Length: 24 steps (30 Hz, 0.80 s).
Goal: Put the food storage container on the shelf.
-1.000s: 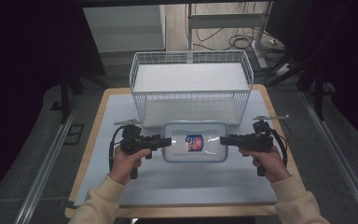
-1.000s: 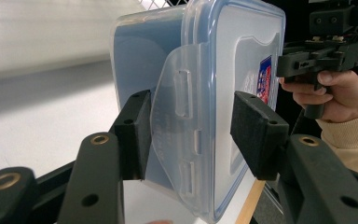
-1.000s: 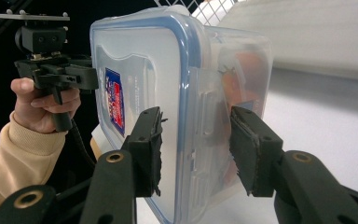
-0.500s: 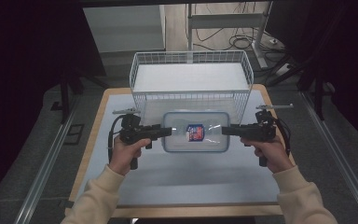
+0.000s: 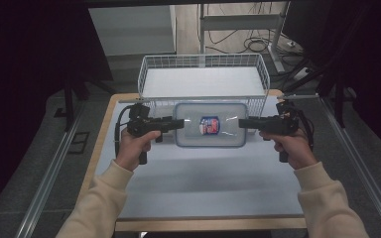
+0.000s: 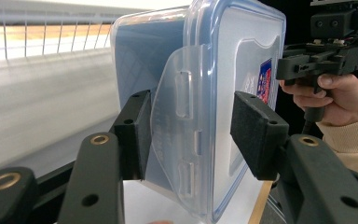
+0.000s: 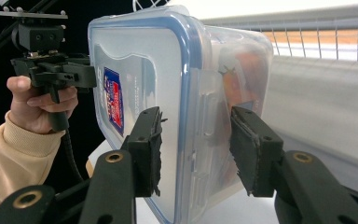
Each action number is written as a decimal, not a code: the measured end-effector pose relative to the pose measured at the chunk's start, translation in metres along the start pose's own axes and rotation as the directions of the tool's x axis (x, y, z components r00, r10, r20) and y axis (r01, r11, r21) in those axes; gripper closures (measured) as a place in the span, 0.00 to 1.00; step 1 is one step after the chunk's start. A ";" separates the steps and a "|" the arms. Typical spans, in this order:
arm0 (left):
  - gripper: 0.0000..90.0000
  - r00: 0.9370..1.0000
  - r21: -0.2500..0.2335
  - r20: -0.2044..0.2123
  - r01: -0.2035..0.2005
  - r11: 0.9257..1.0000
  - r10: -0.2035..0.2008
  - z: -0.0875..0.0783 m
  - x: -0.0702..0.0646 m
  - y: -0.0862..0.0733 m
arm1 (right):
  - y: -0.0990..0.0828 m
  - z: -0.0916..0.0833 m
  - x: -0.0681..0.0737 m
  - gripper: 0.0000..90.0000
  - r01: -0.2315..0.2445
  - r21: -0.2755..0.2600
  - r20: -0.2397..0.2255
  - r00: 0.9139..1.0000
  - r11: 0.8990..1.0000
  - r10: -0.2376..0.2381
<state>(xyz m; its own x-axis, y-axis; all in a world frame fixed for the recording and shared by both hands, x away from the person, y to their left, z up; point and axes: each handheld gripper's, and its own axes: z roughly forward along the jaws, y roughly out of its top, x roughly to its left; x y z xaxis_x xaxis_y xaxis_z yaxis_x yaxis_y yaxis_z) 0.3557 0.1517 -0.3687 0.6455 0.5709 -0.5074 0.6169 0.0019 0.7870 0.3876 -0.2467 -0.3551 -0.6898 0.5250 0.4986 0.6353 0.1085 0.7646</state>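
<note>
A clear plastic container with a blue-rimmed lid and a red and blue label hangs above the table, in front of the wire basket. My left gripper is shut on its left end, jaws on either side of the side latch. My right gripper is shut on the opposite end, across the other latch. In the left gripper view the container stands on edge between the pads, with the right gripper beyond it. Orange contents show through the container in the right gripper view.
The white wire basket stands at the back of the pale table, its front wall just behind the container. The table's wooden edge runs along the left side. Dark floor, metal rails and cables surround the table.
Both grippers have lifted the container off the table and carried it away from the person, toward the basket's front wall.
</note>
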 end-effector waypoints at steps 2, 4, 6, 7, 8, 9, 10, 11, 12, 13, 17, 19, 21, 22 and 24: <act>0.55 1.000 -0.006 -0.001 -0.008 1.000 0.008 -0.002 -0.001 0.006 | 0.006 -0.001 0.002 0.61 0.011 -0.004 0.000 1.000 1.000 -0.011; 0.55 1.000 -0.011 -0.002 -0.012 1.000 0.012 -0.004 -0.002 0.013 | 0.013 -0.002 0.004 0.61 0.017 -0.007 0.001 1.000 1.000 -0.017; 0.55 1.000 -0.016 -0.006 -0.015 1.000 0.015 -0.006 -0.003 0.018 | 0.019 -0.002 0.005 0.61 0.021 -0.009 0.001 1.000 1.000 -0.021; 0.55 1.000 -0.020 -0.009 -0.016 1.000 0.016 -0.007 -0.004 0.021 | 0.022 -0.002 0.005 0.61 0.026 -0.014 0.000 1.000 1.000 -0.026; 0.55 1.000 -0.020 -0.009 -0.016 1.000 0.016 -0.007 -0.004 0.021 | 0.022 -0.002 0.005 0.61 0.026 -0.014 0.000 1.000 1.000 -0.026; 0.55 1.000 -0.025 -0.013 -0.025 0.999 0.024 -0.009 -0.005 0.026 | 0.028 -0.002 0.007 0.60 0.030 -0.018 -0.002 1.000 0.999 -0.030; 0.55 1.000 -0.025 -0.013 -0.025 0.999 0.024 -0.009 -0.005 0.026 | 0.028 -0.002 0.007 0.60 0.030 -0.018 -0.002 1.000 0.999 -0.030; 0.55 0.999 -0.030 -0.016 -0.029 0.999 0.028 -0.009 -0.005 0.030 | 0.030 -0.002 0.007 0.60 0.030 -0.020 -0.003 1.000 0.999 -0.030; 0.55 0.999 -0.035 -0.023 -0.031 0.999 0.030 -0.010 -0.005 0.035 | 0.036 -0.001 0.009 0.60 0.036 -0.033 0.007 0.999 0.999 -0.036; 0.55 0.999 -0.039 -0.024 -0.022 0.999 0.021 -0.010 -0.004 0.039 | 0.038 0.000 0.009 0.60 0.040 -0.036 0.013 0.999 0.999 -0.039; 0.55 0.999 -0.043 -0.024 -0.029 0.999 0.028 -0.009 0.000 0.051 | 0.050 0.002 0.008 0.60 0.033 -0.045 0.016 0.999 0.998 -0.033; 0.55 0.999 -0.038 -0.026 -0.035 0.999 0.034 -0.008 0.002 0.060 | 0.055 0.003 0.006 0.60 0.028 -0.047 0.014 1.000 0.998 -0.027; 0.55 0.999 -0.038 -0.024 -0.038 0.999 0.037 -0.009 0.003 0.067 | 0.062 0.003 0.005 0.60 0.028 -0.049 0.014 1.000 0.998 -0.027; 0.55 0.999 -0.039 -0.024 -0.040 0.998 0.039 -0.009 0.004 0.072 | 0.065 0.004 0.005 0.60 0.028 -0.049 0.015 1.000 0.998 -0.027; 0.55 0.999 -0.040 -0.024 -0.044 0.998 0.043 -0.008 0.006 0.080 | 0.074 0.004 0.004 0.60 0.030 -0.049 0.017 0.999 0.998 -0.030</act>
<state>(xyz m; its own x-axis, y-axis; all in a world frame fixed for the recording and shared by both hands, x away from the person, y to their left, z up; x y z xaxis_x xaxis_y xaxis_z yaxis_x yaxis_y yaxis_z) 0.4058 0.1621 -0.3057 0.6603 0.5899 -0.4647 0.5696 0.0099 0.8219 0.4334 -0.2334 -0.2983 -0.7024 0.5356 0.4688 0.5962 0.0829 0.7985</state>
